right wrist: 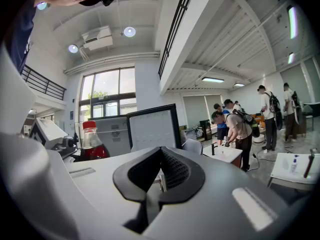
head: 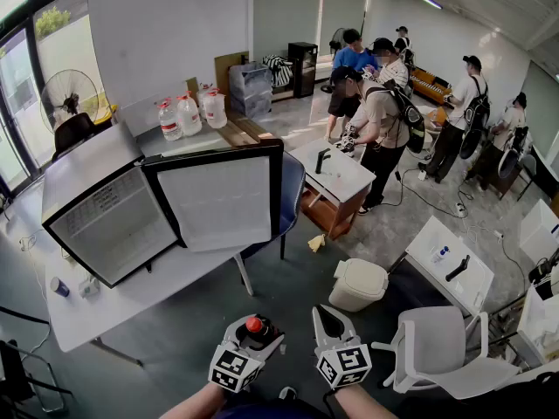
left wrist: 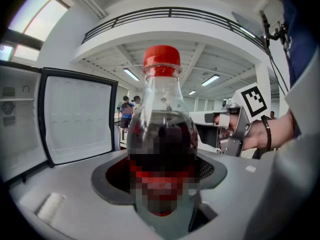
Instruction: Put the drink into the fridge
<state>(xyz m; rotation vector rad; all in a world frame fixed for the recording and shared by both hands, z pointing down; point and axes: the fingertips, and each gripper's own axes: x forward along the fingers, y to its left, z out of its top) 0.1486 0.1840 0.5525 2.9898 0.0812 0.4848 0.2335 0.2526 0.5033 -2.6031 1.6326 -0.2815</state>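
A drink bottle [head: 254, 326] with dark liquid and a red cap stands upright between the jaws of my left gripper [head: 252, 332], low in the head view. In the left gripper view the bottle [left wrist: 162, 134] fills the middle, and the left gripper [left wrist: 162, 176] is shut on its lower body. My right gripper [head: 331, 323] is level beside it on the right, its jaws together and empty. From the right gripper [right wrist: 160, 176] I see the bottle [right wrist: 91, 141] off to the left. Ahead on a table is the small fridge [head: 100, 212], with its door [head: 218, 201] swung wide open.
The fridge stands on a white table [head: 140, 291], with a blue chair [head: 291, 190] behind the door. A white bin [head: 358, 284] and a white chair [head: 437, 343] are to the right. Water jugs [head: 188, 114] and several people [head: 384, 112] are at the back.
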